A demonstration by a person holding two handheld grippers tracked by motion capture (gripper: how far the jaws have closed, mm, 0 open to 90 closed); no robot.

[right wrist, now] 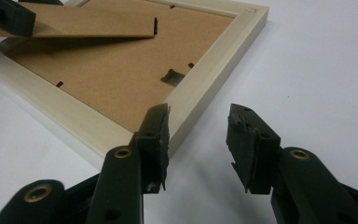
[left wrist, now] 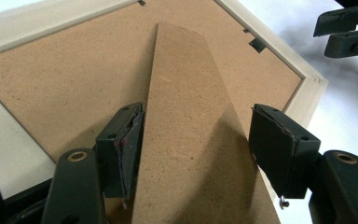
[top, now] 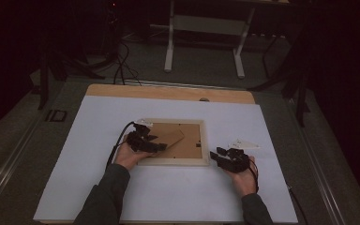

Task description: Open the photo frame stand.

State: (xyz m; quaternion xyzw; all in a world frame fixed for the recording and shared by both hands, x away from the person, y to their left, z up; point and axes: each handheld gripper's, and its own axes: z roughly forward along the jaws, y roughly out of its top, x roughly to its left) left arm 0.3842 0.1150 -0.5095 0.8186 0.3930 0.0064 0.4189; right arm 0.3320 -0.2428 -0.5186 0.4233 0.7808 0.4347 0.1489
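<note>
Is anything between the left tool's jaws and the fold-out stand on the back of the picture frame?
Nothing visible. The left tool has its jaws open on either side of the stand, which is lifted off the frame backing. The right tool waits open beside the frame's corner, on the white sheet.

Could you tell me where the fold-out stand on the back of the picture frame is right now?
In the high view the stand lies across the left-centre of the frame's back, and in the left gripper view it runs between the open jaws of the left gripper.
</note>
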